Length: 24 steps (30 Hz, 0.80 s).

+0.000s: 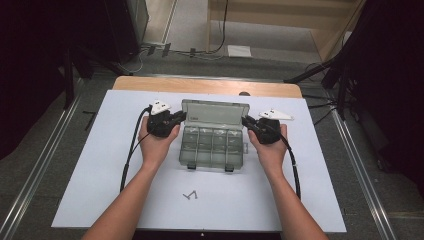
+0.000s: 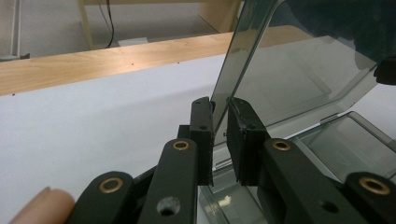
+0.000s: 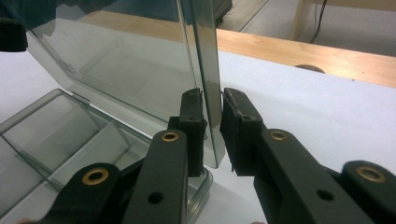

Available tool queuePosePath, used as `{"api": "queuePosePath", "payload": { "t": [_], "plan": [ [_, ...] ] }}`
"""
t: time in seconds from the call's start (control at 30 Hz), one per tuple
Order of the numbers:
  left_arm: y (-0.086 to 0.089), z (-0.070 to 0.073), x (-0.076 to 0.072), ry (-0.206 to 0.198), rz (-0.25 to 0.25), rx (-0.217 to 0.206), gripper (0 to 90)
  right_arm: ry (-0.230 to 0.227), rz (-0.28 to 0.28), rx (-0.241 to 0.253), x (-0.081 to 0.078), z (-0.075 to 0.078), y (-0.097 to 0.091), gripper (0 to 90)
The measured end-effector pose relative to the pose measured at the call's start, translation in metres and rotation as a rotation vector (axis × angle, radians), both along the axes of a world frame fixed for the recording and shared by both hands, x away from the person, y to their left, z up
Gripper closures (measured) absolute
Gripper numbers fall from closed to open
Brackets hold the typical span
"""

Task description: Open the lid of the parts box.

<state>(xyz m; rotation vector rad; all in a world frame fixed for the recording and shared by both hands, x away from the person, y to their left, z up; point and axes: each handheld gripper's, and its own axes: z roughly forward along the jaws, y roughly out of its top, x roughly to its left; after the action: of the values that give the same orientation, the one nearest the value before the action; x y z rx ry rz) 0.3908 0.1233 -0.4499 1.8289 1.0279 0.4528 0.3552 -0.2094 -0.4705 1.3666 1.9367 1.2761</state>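
Note:
A clear grey compartment box (image 1: 212, 147) lies on the white sheet with its lid (image 1: 215, 114) standing up at the back. My left gripper (image 1: 182, 116) is at the lid's left edge and my right gripper (image 1: 245, 120) at its right edge. In the left gripper view the jaws of the left gripper (image 2: 219, 119) are shut on the edge of the lid (image 2: 299, 70), above the box base (image 2: 345, 140). In the right gripper view the right gripper (image 3: 212, 112) clamps the other edge of the lid (image 3: 126, 56), with the compartments (image 3: 56, 130) below.
The white sheet (image 1: 100, 165) covers a wooden table (image 1: 200, 86). A couple of small metal pieces (image 1: 190, 195) lie near the front of the sheet. A small pale item (image 2: 225, 201) sits in a compartment beneath the left jaws. Dark stands and cables flank the table.

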Motion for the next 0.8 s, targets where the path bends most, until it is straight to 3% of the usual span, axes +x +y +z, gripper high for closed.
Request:
{"api": "queuePosePath", "payload": {
  "t": [0.13,0.5,0.8],
  "plan": [
    [-0.001,-0.002,0.004,0.010,0.004,0.009,80.3,0.021,-0.013,0.028,0.004,-0.004,0.000,79.5],
    [-0.001,-0.010,0.014,0.049,0.003,-0.002,80.3,0.047,-0.024,0.011,0.015,-0.017,0.001,81.4],
    [0.000,-0.018,0.020,0.080,0.003,-0.006,80.2,0.080,-0.025,0.005,0.025,-0.018,0.001,81.7]
  ]
}}
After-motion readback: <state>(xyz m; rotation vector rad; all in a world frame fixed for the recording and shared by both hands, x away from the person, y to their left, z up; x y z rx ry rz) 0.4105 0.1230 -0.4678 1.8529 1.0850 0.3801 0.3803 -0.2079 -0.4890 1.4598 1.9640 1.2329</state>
